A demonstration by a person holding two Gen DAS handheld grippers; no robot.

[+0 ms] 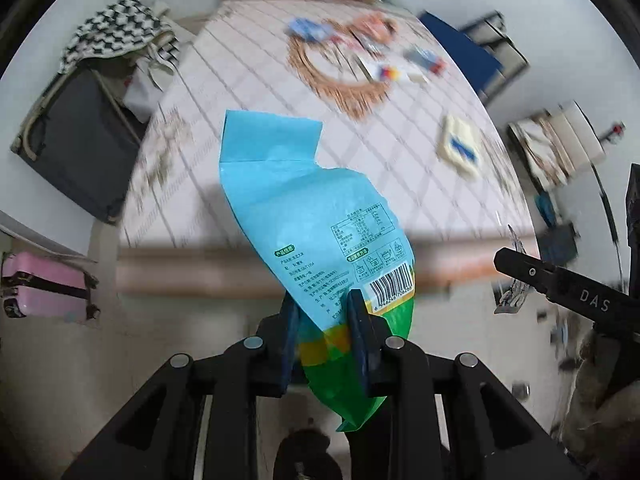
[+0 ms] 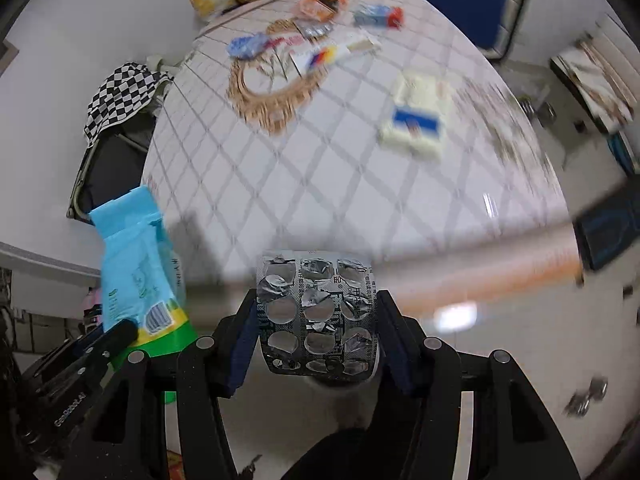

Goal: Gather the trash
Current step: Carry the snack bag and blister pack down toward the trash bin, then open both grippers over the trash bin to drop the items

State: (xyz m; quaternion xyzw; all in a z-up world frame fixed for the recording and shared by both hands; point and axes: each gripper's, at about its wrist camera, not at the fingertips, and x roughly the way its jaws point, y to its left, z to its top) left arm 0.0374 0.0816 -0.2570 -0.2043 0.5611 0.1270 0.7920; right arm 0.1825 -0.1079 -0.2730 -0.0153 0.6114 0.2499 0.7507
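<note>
My left gripper (image 1: 322, 304) is shut on an empty blue and green snack bag (image 1: 304, 216), held up off the table's near edge; the bag also shows in the right wrist view (image 2: 136, 272). My right gripper (image 2: 316, 300) is shut on a used silver pill blister sheet (image 2: 318, 316), held upright between the fingers in front of the table edge. The right gripper shows at the right of the left wrist view (image 1: 516, 276) with the sheet seen edge-on. More wrappers (image 2: 248, 46) lie at the table's far side.
A table with a white diamond-grid cloth (image 2: 320, 184) carries a woven ring mat (image 2: 272, 96), a white and blue pack (image 2: 418, 120), a small card box (image 2: 320, 56) and far snack packets (image 2: 376, 16). A dark chair with checkered cloth (image 1: 116, 32) stands left. A pink suitcase (image 1: 40, 288) is low left.
</note>
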